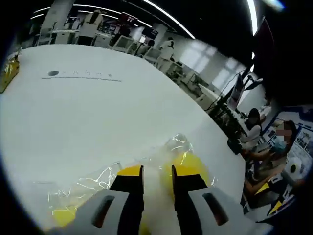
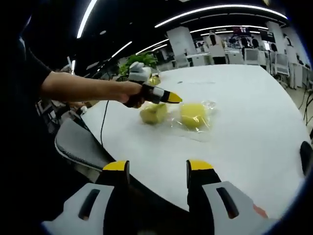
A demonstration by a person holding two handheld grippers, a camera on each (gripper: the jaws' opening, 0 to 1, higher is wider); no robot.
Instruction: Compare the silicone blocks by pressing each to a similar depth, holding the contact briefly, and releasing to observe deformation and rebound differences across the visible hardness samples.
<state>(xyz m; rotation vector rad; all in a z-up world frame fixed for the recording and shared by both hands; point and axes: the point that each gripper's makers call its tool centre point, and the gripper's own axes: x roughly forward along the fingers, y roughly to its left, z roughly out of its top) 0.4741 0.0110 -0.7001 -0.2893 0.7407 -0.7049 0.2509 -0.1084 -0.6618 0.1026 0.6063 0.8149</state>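
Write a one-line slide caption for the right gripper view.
Left hand-held gripper reaches over two bagged yellow silicone blocks on the white table.

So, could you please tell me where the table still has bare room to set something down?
Bare white table lies right of the bagged yellow block and toward the far edge. It is crowded around both blocks, where the left hand-held gripper hovers.
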